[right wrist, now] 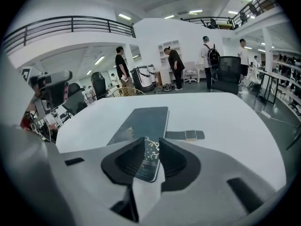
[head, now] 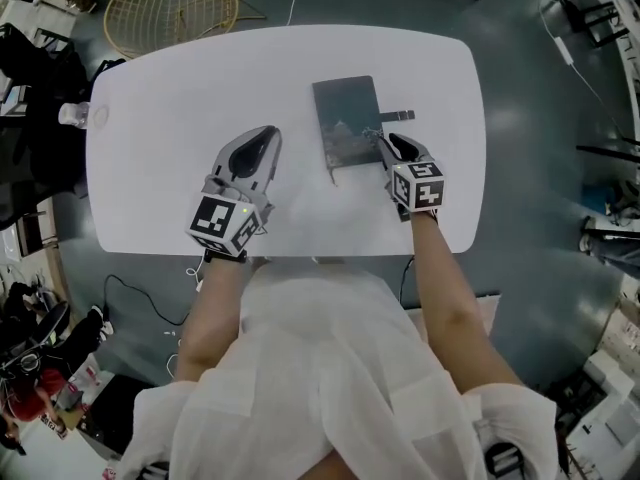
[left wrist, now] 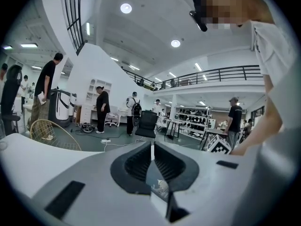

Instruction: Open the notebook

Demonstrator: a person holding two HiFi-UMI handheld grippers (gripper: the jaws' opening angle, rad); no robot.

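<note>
A closed dark notebook (head: 345,118) with a pale picture on its cover lies flat on the white table (head: 170,98). Its strap (head: 397,116) sticks out to the right. My right gripper (head: 388,144) is at the notebook's near right edge, tilted down. In the right gripper view the jaws (right wrist: 151,147) stand open, and the notebook's (right wrist: 143,121) near corner shows in the gap, with the strap (right wrist: 186,135) beyond. My left gripper (head: 266,133) rests low on the table left of the notebook. Its jaws (left wrist: 151,147) are a narrow slit apart, holding nothing.
A gold wire chair (head: 170,8) stands beyond the table's far left corner. A clear bottle (head: 80,115) lies at the table's left edge. Several people (left wrist: 101,108) stand far off in the hall. Cables run across the floor near me (head: 130,293).
</note>
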